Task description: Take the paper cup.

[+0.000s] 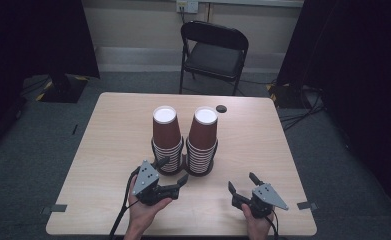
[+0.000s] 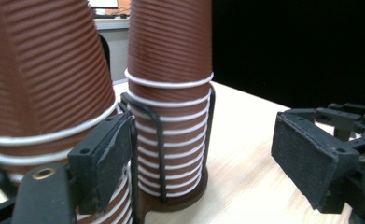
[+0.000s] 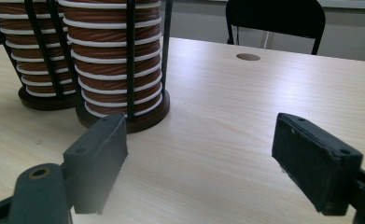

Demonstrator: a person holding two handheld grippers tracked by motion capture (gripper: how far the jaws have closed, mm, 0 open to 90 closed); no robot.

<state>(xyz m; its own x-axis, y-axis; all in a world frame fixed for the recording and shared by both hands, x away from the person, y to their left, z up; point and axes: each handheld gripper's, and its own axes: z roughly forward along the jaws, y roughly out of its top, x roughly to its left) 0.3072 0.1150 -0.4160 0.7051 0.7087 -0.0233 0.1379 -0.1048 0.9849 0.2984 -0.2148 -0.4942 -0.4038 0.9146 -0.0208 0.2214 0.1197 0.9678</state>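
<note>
You're holding the left gripper (image 1: 172, 175) with jaws spread, nothing gripped, by the left cup stack (image 1: 166, 139) at 12 o'clock. Center the jaws on the top cup before squeezing, clear of the wire holder (image 2: 157, 135). Right gripper (image 1: 244, 186) is idling, spread wide.

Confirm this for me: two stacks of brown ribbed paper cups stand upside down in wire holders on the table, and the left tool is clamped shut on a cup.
Not quite. The left tool holds nothing: the left gripper view shows its jaws apart beside the left cup stack, no cup between them. Both cup stacks do stand inverted in the wire holders on the table.
</note>
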